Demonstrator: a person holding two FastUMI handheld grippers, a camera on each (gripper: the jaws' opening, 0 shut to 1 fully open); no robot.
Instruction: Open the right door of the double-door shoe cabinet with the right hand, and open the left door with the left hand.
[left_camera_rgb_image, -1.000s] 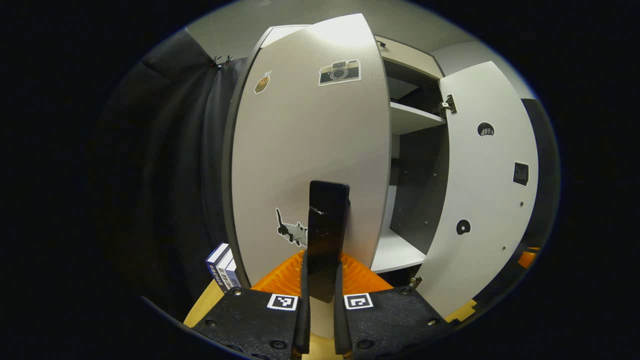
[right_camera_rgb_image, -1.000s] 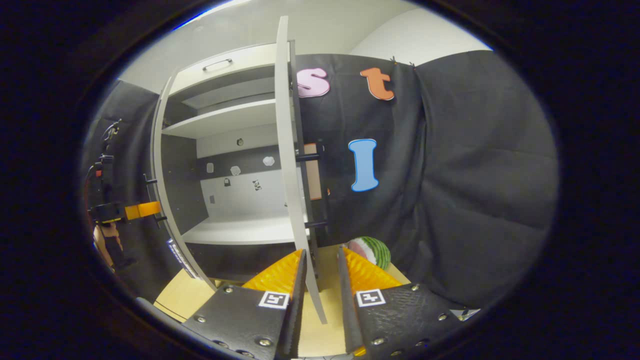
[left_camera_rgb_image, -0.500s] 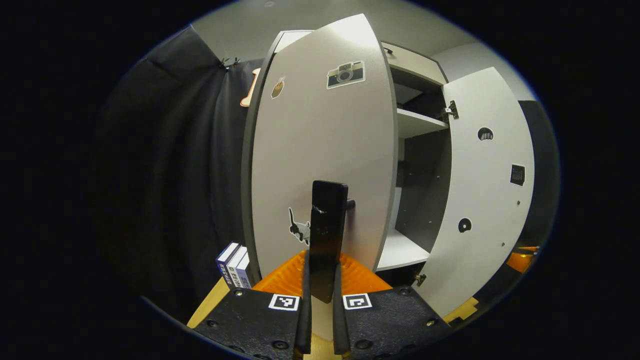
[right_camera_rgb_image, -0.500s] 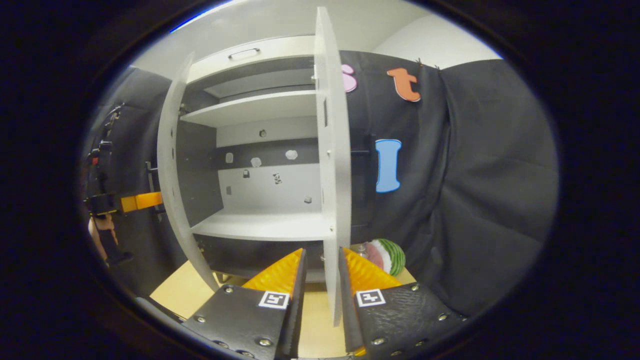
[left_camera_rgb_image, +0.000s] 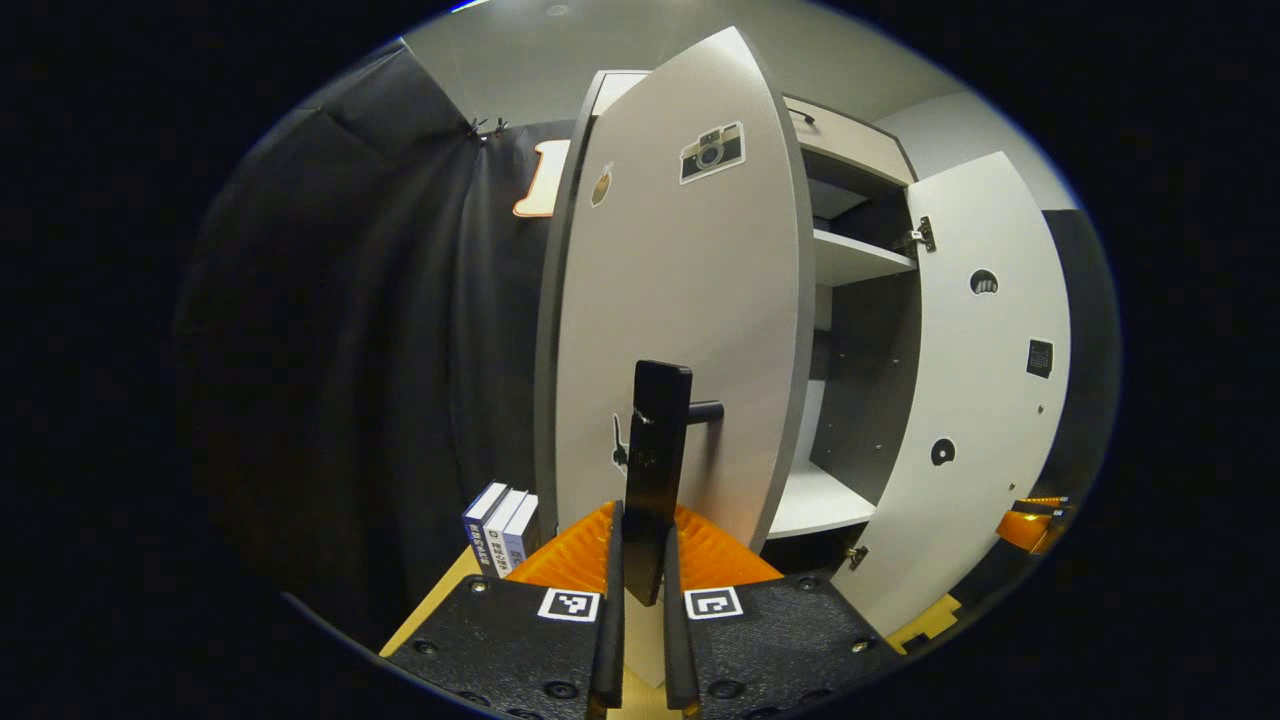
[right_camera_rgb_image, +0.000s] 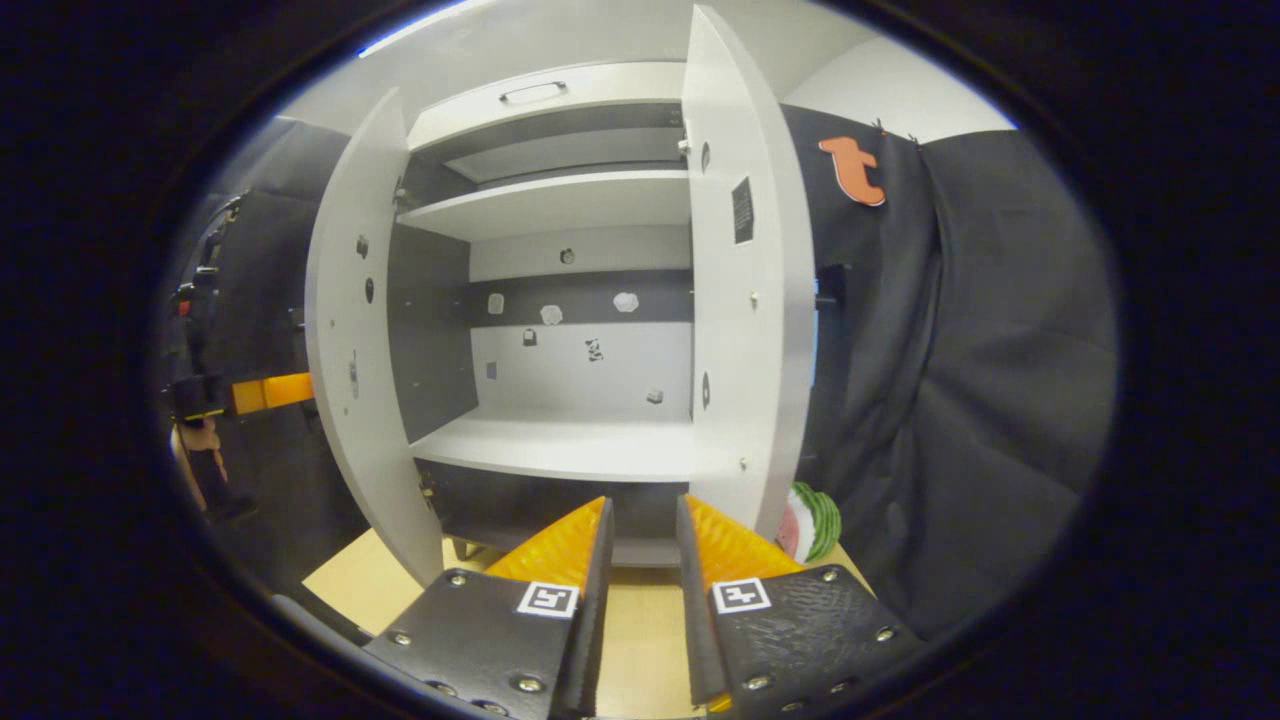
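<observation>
The shoe cabinet (right_camera_rgb_image: 560, 450) stands with both doors swung out, its shelves bare. In the left gripper view, the left door (left_camera_rgb_image: 690, 300), with a camera sticker, carries a black bar handle (left_camera_rgb_image: 655, 450). My left gripper (left_camera_rgb_image: 640, 520) is shut on that handle. In the right gripper view, the right door (right_camera_rgb_image: 750, 300) stands wide open, just right of centre. My right gripper (right_camera_rgb_image: 640, 520) is open in front of the lower shelf, holding nothing and apart from the door. The right door (left_camera_rgb_image: 990, 400) also shows its inner face in the left gripper view.
A watermelon-patterned ball (right_camera_rgb_image: 815, 520) lies behind the right door on the wooden table (right_camera_rgb_image: 640, 640). Three books (left_camera_rgb_image: 500, 525) stand left of the left door. A hand (right_camera_rgb_image: 195, 440) holds the left gripper (right_camera_rgb_image: 250, 393) far left. Black cloth hangs on both sides.
The left door has swung further open with my left gripper on its handle. The right door's edge has left the gap of my right gripper; that door now stands open to its right.
</observation>
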